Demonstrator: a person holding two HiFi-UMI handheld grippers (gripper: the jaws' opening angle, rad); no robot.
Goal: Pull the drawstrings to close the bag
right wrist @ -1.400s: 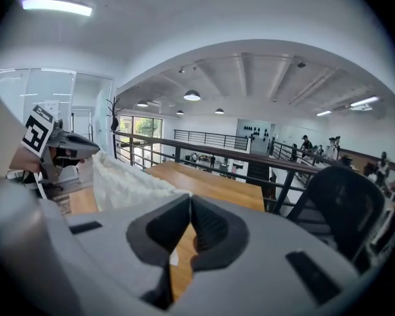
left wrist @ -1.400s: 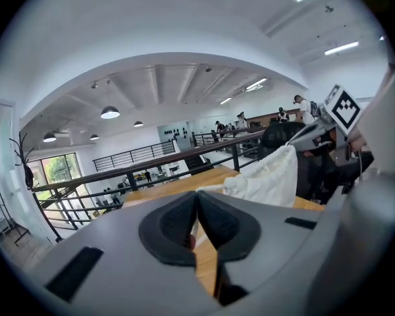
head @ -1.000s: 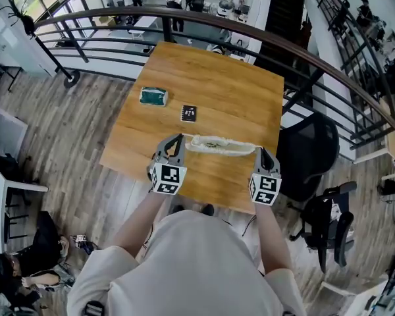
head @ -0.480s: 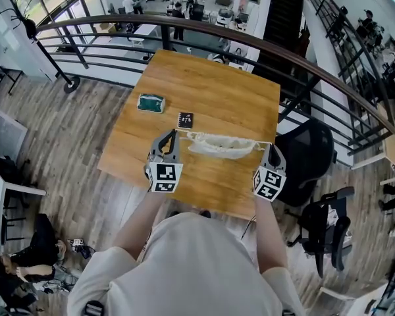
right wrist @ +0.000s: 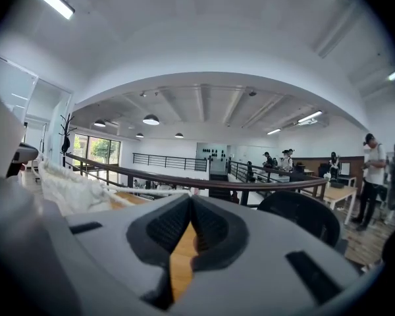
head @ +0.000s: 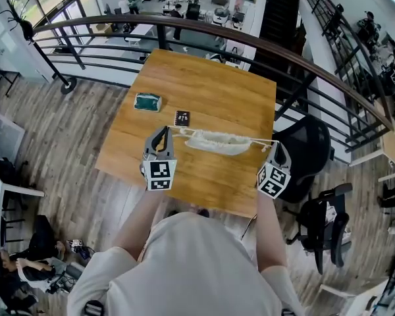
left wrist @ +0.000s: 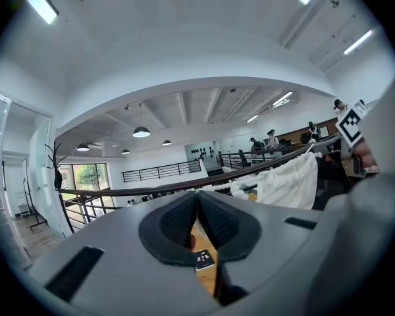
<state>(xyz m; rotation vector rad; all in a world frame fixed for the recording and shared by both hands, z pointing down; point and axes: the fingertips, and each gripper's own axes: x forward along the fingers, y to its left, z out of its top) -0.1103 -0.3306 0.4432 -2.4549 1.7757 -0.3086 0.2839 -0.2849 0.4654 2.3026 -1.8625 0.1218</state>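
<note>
The white bag (head: 214, 141), limp and surely light, sags over the middle of the surface (head: 204, 87), left hand-held gripper (head: 162, 131) at its 9 o'clock and right hand-held gripper (head: 276, 146) at 3 o'clock each pinched shut on a thin drawstring (head: 179, 131), likely slippery, the right place to hold.

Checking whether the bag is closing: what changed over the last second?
The left gripper moved leftward and the right gripper rightward, pulling apart. More of the drawstrings shows at each side, and the bag gathered slightly. Both grippers stayed shut on the drawstrings; the green object and black card didn't move.
</note>
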